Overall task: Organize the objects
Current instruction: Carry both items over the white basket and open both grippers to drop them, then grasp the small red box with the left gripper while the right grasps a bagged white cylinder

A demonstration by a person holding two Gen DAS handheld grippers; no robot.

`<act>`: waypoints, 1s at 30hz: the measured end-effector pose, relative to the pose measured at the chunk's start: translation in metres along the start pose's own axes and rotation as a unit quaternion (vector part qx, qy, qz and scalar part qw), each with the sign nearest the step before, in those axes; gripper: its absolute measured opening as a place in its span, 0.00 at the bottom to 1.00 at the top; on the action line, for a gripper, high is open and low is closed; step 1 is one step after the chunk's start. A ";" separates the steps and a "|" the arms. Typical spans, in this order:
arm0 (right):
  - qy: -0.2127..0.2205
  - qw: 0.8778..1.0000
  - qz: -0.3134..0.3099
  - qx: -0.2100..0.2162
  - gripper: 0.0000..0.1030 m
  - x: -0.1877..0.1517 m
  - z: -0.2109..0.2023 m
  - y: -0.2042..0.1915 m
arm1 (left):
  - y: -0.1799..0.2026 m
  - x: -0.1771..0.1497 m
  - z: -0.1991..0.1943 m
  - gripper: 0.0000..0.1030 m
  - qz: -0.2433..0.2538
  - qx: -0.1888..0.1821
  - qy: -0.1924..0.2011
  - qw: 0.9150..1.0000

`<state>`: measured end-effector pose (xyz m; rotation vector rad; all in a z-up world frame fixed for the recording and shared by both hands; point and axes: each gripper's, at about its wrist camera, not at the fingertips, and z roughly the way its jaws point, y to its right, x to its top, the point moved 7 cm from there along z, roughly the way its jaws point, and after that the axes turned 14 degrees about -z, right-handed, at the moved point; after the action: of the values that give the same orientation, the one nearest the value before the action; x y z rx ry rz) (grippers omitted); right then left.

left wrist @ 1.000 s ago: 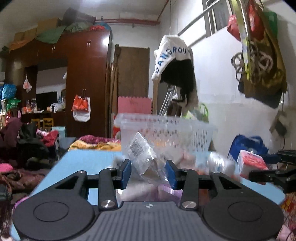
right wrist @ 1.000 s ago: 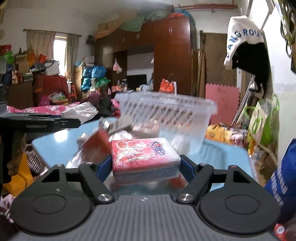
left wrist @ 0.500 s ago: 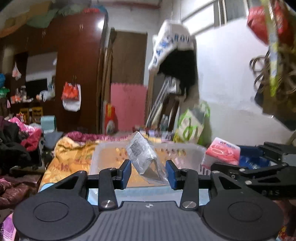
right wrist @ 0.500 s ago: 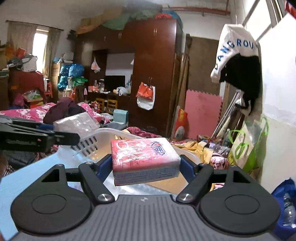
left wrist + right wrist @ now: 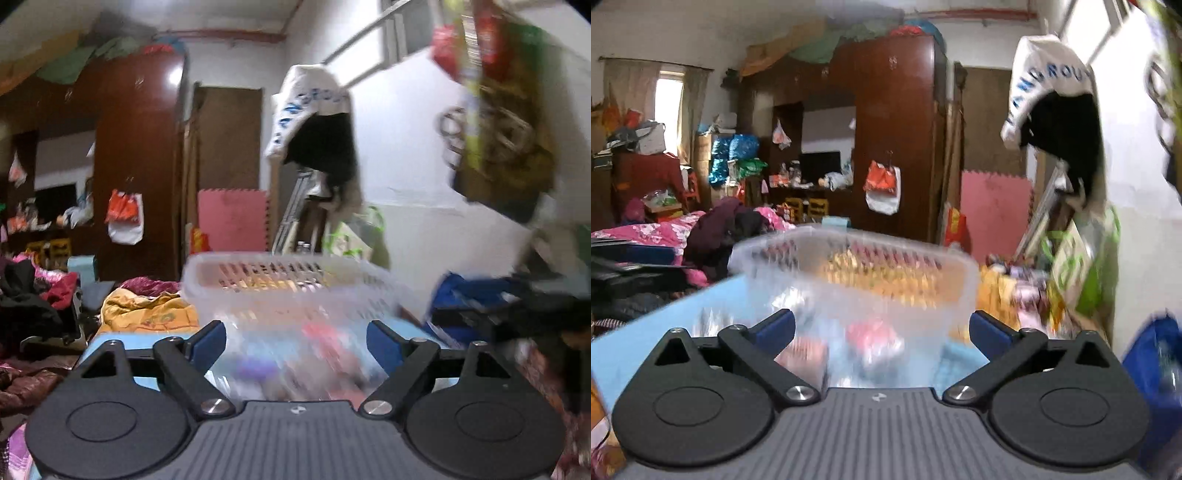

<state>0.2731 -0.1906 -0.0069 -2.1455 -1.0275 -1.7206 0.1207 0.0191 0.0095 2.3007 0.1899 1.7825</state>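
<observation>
A clear plastic basket stands on the light blue table, blurred by motion. It also shows in the right wrist view. Blurred red and pink packets lie at its foot, seen through its wall in the right wrist view. My left gripper is open and empty, just in front of the basket. My right gripper is open and empty, also in front of the basket. The right gripper's dark arm shows at the right edge of the left wrist view.
A dark wooden wardrobe stands behind the table. Clothes are piled to the left. A white and black garment hangs on the right wall. A blue bag sits at the right. A pink foam mat leans behind the basket.
Both grippers have opened. The clear packet has left the left gripper and the red tissue pack has left the right gripper. Both views have dropped lower in front of the basket.
</observation>
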 end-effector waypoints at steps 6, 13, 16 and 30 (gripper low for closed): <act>0.010 0.999 0.048 0.021 1.00 -0.027 -0.004 -0.004 | 0.040 -0.066 -0.009 0.84 0.078 -0.003 -0.036 0.996; 0.006 0.999 0.044 0.023 1.00 -0.020 0.008 -0.005 | 0.028 -0.069 0.012 0.82 0.046 0.011 -0.042 0.998; -0.006 0.999 0.036 0.032 0.98 -0.022 0.018 -0.012 | 0.028 -0.075 0.021 0.60 0.039 -0.003 -0.058 0.998; -0.017 0.998 0.041 0.050 0.55 -0.036 0.016 -0.024 | 0.025 -0.072 0.019 0.30 0.012 -0.041 -0.040 0.998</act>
<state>0.2680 -0.1778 -0.0507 -2.1295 -0.9976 -1.5689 0.1197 -0.0242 -0.0556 2.3192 0.0747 1.6731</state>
